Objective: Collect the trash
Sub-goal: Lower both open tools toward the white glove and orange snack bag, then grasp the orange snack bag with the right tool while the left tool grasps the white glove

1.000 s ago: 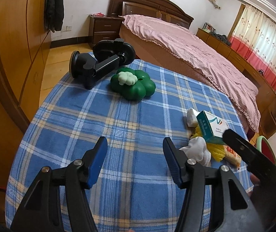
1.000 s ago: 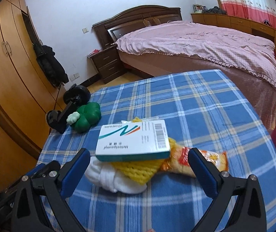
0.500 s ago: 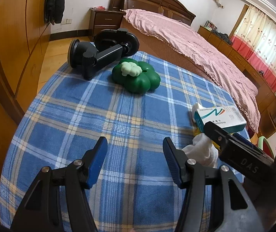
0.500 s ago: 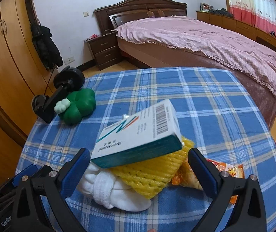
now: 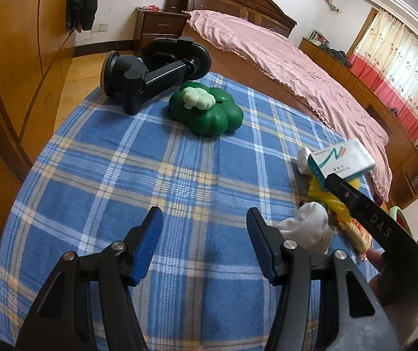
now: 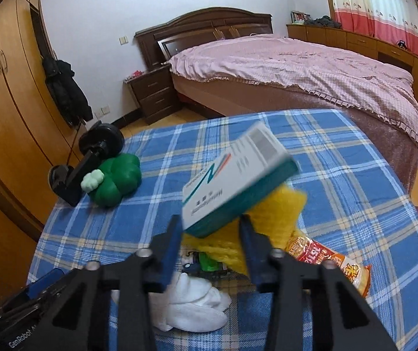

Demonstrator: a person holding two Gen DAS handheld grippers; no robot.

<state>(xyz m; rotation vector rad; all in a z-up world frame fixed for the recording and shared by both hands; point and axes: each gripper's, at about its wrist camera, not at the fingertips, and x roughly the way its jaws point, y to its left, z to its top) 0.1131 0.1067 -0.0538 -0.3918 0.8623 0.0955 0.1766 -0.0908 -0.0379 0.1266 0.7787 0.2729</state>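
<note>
While the right gripper closes, the white-and-teal cardboard medicine box stands tilted between its blue pads, near end low and far end raised; the pads appear to meet the box's near corner, though firm contact cannot be confirmed. Beneath the box lie a yellow foam-net sleeve, a crumpled white tissue wad and an orange snack wrapper, all at lower centre. A sound grasp probably calls for closing squarely on the box's narrow sides, so that it does not pivot out, and lifting clear of the netting. A green clover-shaped plastic toy and a black suction-cup phone mount sit at middle left.

In the left wrist view, the left gripper is half open, holding nothing, above bare cloth. The box shows at right, beside the right gripper's black finger. The worktop carries a blue plaid cloth, soft, likely to wrinkle. Beyond are a pink-covered bed, a wooden wardrobe and red-and-cream curtains.
</note>
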